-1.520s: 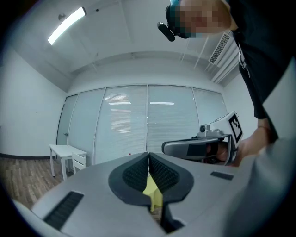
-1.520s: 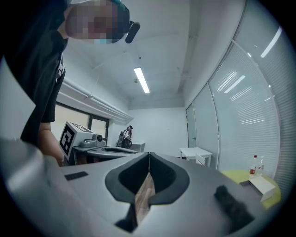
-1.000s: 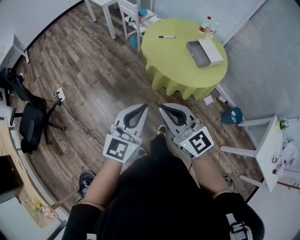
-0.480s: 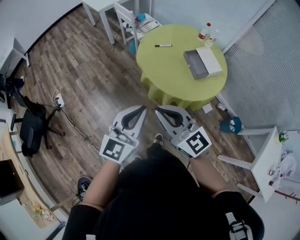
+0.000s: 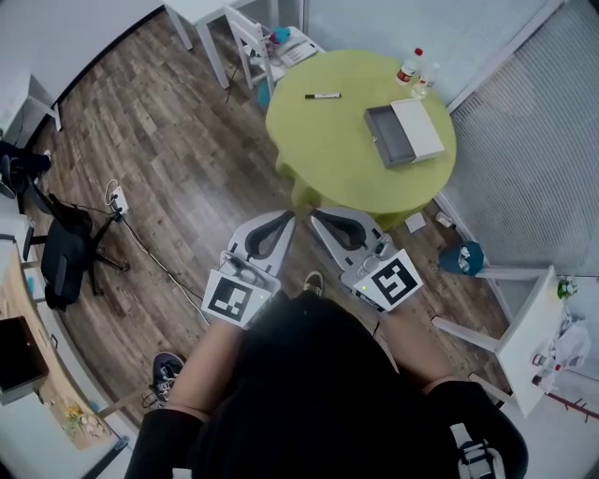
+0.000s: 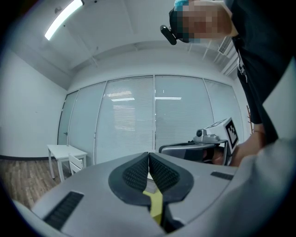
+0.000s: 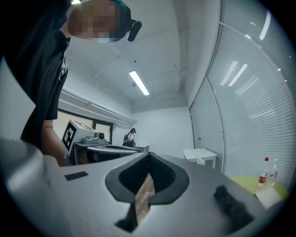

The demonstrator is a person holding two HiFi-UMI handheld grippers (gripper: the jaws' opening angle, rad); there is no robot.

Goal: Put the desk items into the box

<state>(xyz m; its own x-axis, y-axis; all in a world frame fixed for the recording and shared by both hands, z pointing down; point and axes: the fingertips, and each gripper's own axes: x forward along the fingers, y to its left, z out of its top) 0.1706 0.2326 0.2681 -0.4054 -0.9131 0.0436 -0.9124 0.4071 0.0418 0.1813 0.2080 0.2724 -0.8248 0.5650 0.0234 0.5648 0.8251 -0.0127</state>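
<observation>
A round green table (image 5: 337,159) stands ahead in the head view. On it lie a black marker (image 5: 321,95), an open grey box (image 5: 389,137) with a white flat piece (image 5: 421,127) along its right side, and two bottles (image 5: 410,64) at the far edge. My left gripper (image 5: 286,217) and right gripper (image 5: 316,216) hang side by side before my body, short of the table, both shut and empty. In the left gripper view the left gripper's pads (image 6: 149,156) meet. The right gripper's jaws (image 7: 149,157) touch at the tips; the bottles (image 7: 266,177) show at far right.
A white chair (image 5: 255,37) and a white table (image 5: 201,11) stand beyond the green table. An office chair (image 5: 64,253) and a power strip (image 5: 119,198) with a cable are on the wood floor at left. A teal bin (image 5: 466,257) and another white table (image 5: 529,323) are at right.
The green table has come closer and shifted left in the head view as I walk toward it. Both grippers stay shut and keep their place before my body.
</observation>
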